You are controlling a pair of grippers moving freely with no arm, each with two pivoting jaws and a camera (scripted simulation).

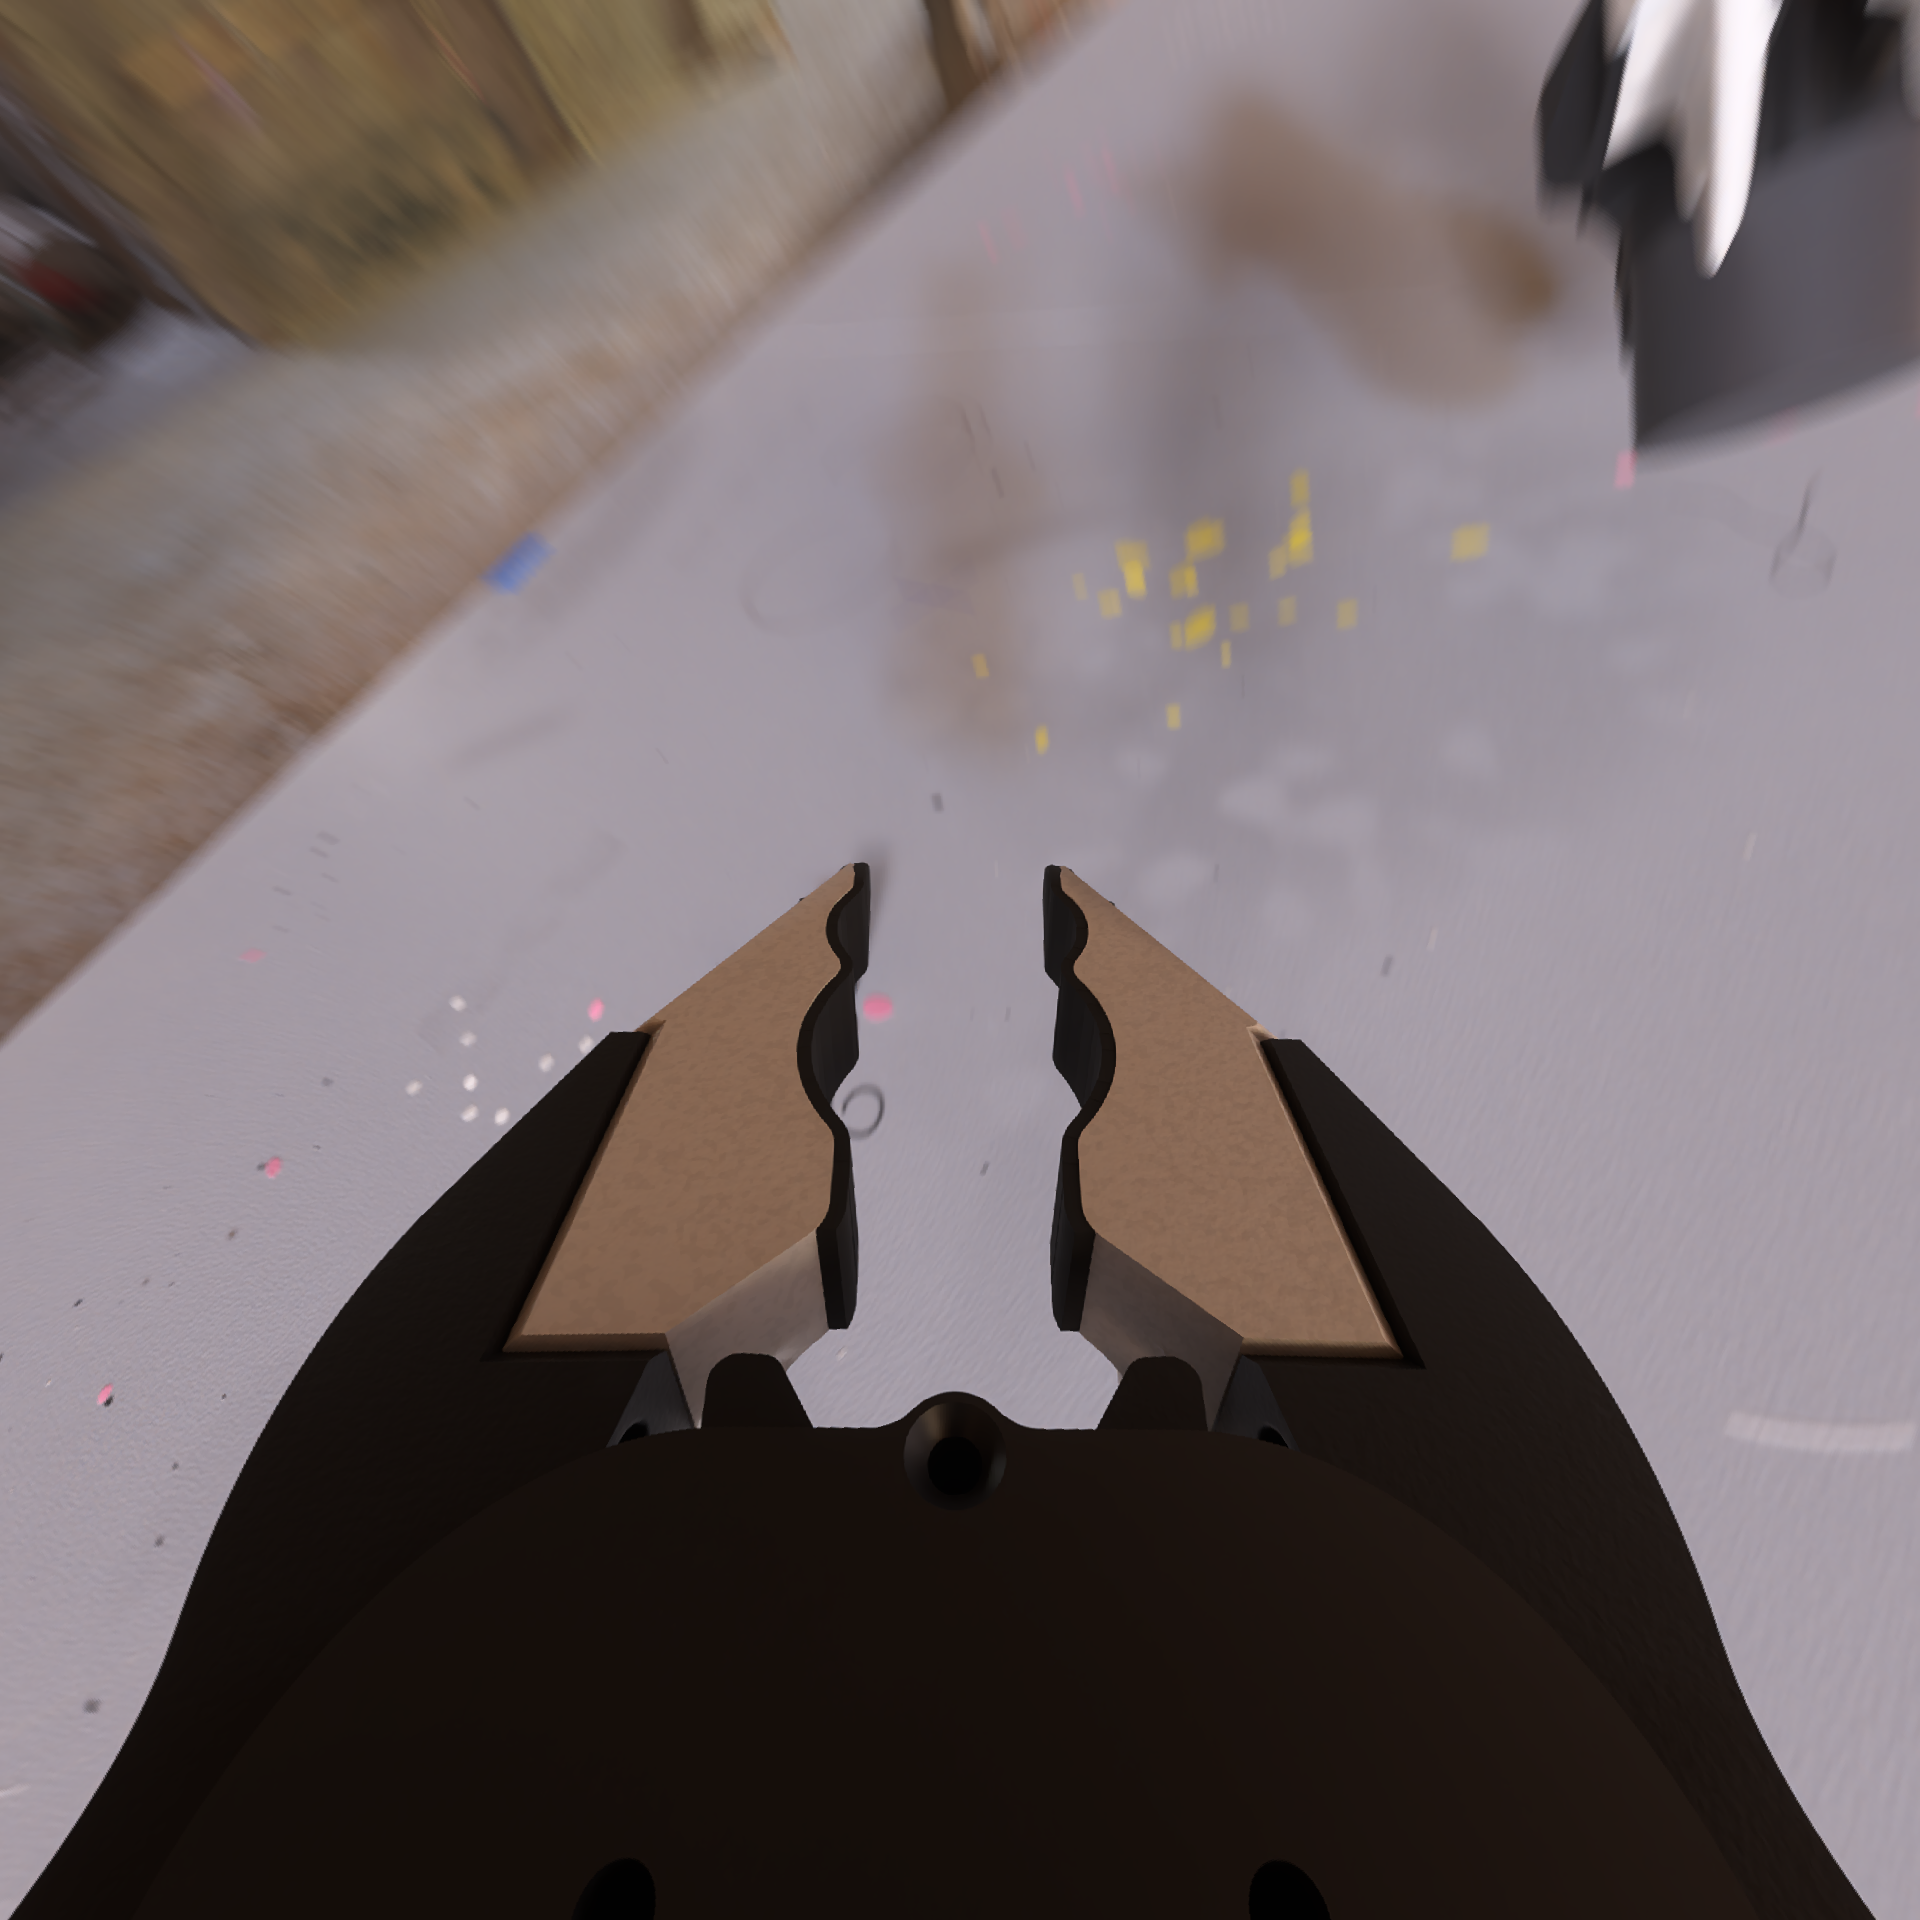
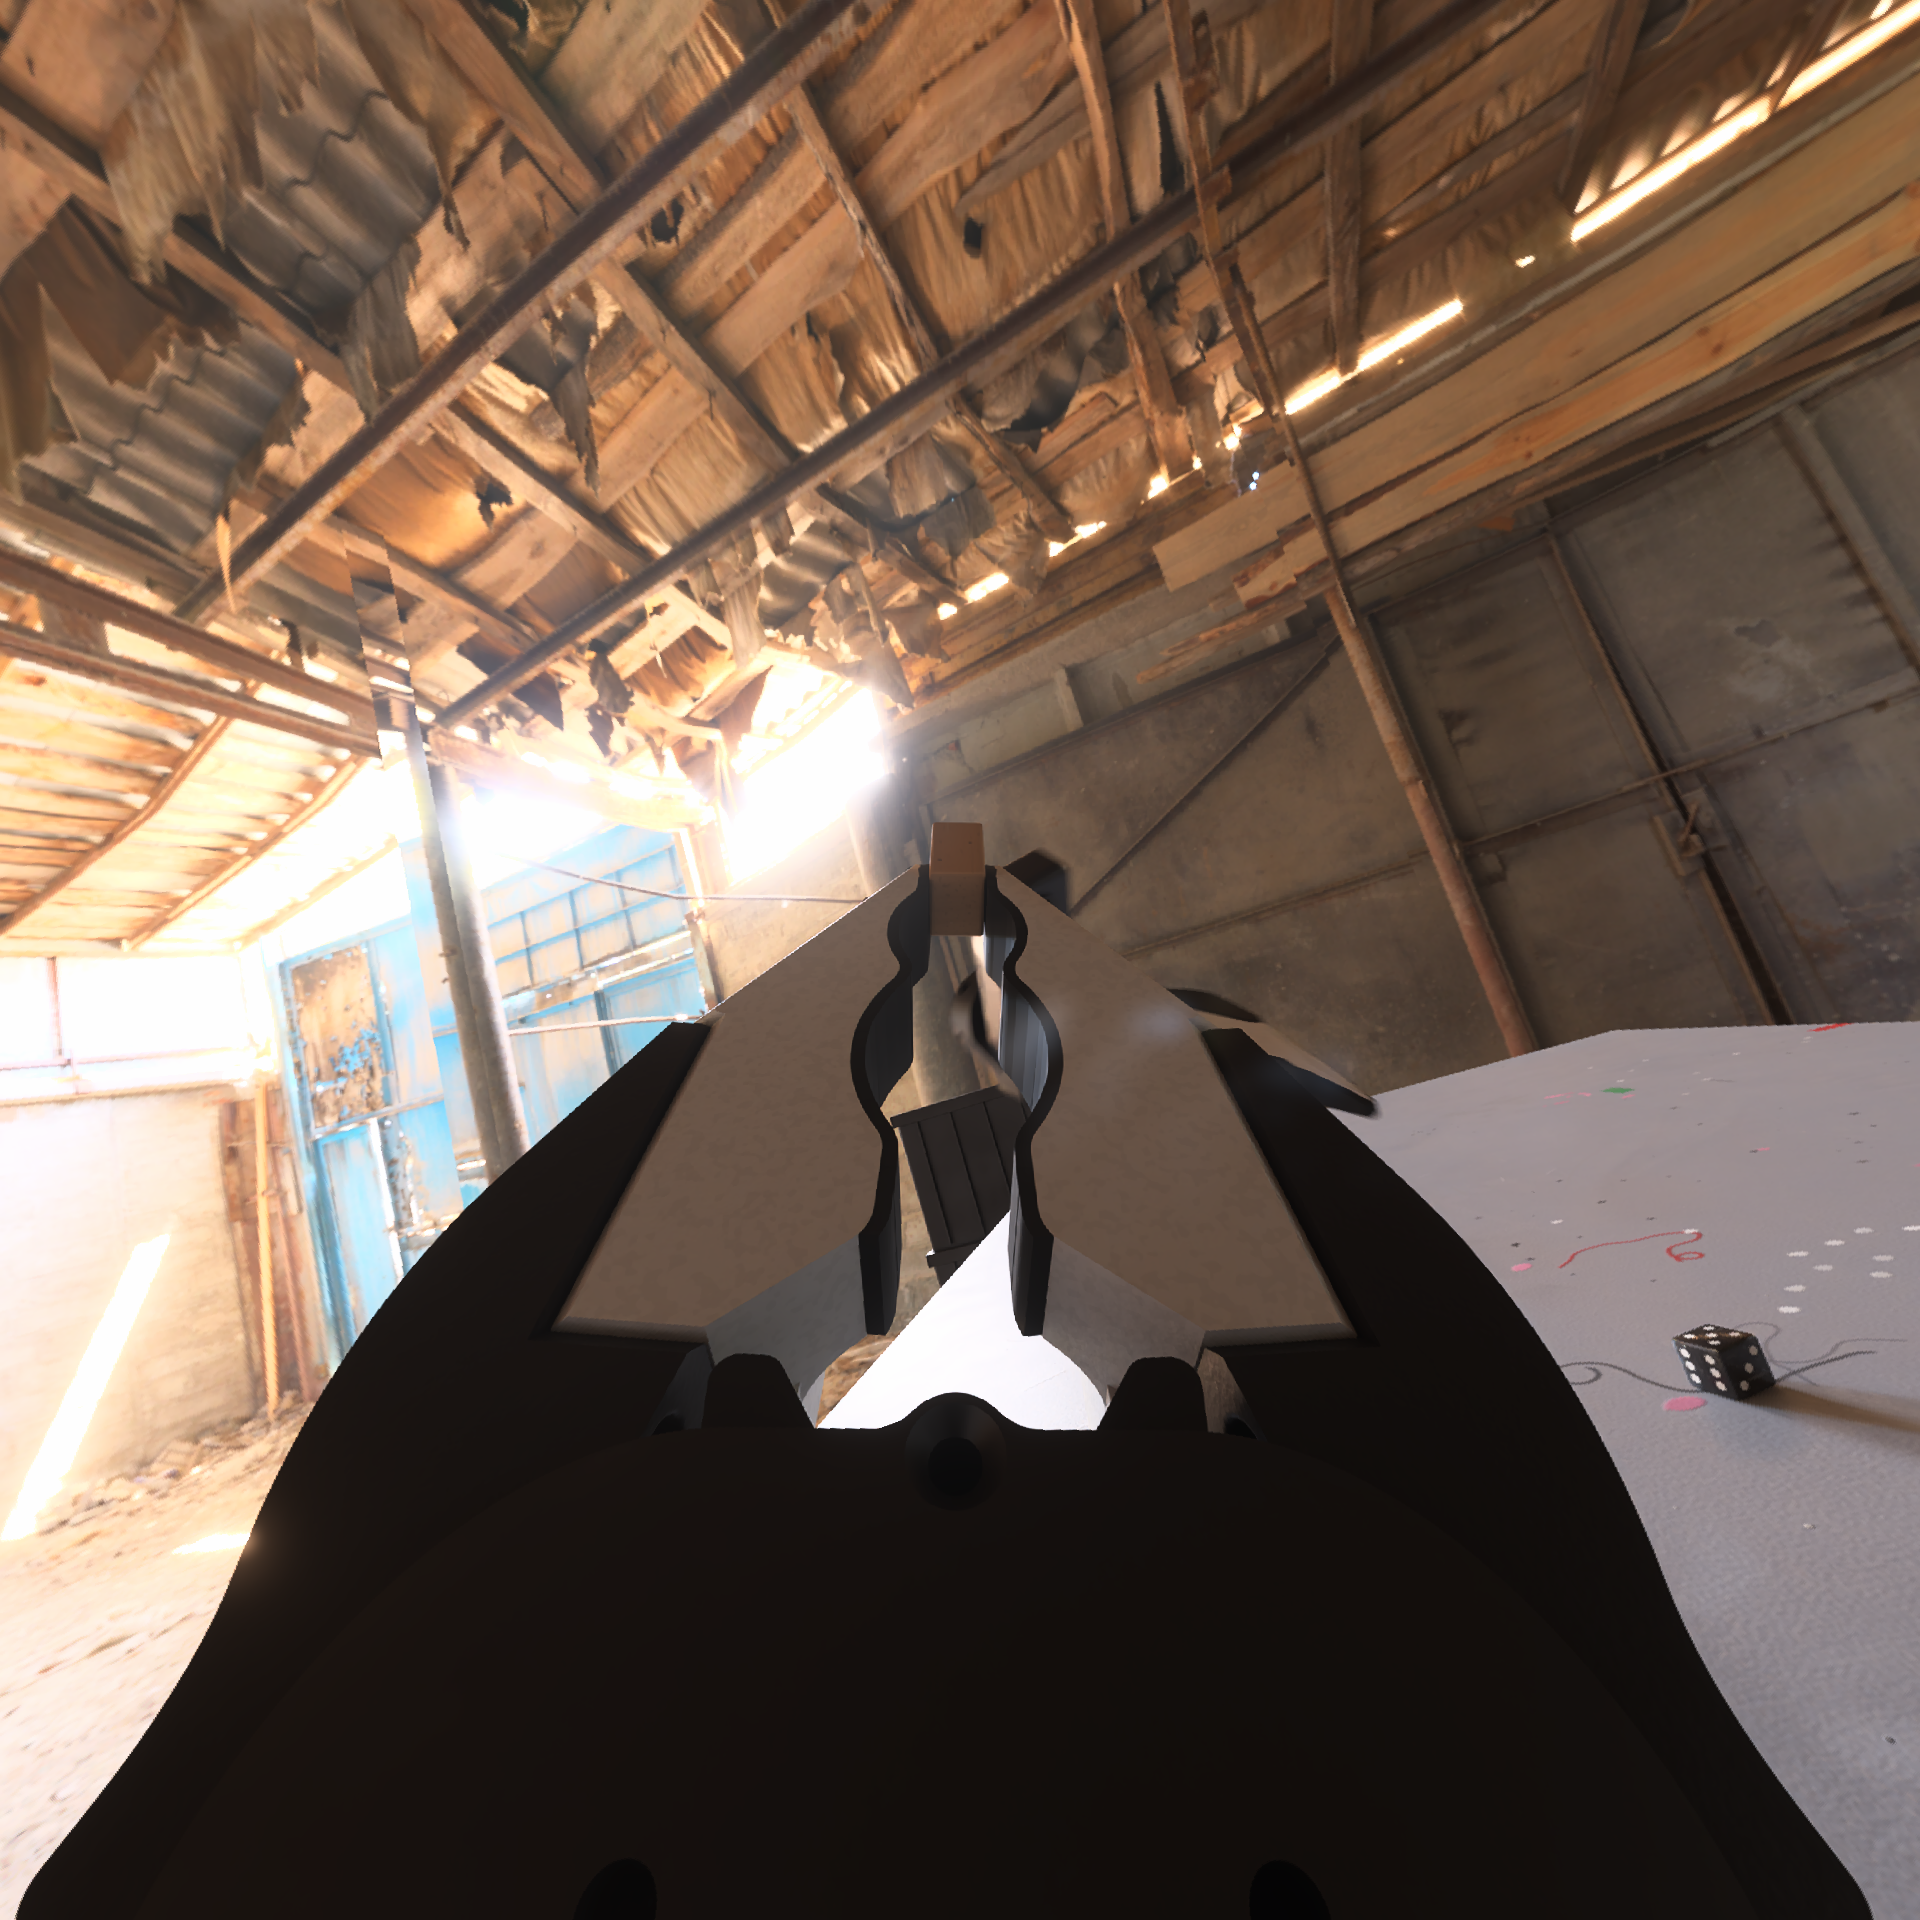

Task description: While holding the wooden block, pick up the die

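My right gripper [image 2: 958, 883] is shut on a small wooden block [image 2: 956, 871], held at the fingertips, lifted and pointing up and away from the table. The black die [image 2: 1722, 1359] with white pips rests on the grey table [image 2: 1662, 1558] at the right of the right wrist view, well to the right of and below that gripper. My left gripper [image 1: 956, 883] is open and empty, its tan fingers [image 1: 727, 1122] apart above the table [image 1: 1455, 1143]. The die is not in the left wrist view. The other gripper [image 1: 1745, 187] shows blurred at the top right there.
The table has coloured specks, yellow patches [image 1: 1205, 592] and a brownish blurred stain [image 1: 1455, 281]. Its edge [image 1: 468, 665] runs diagonally at the left of the left wrist view. A part of the other gripper [image 2: 961, 1174] shows between my right fingers. A wooden roof and metal walls lie behind.
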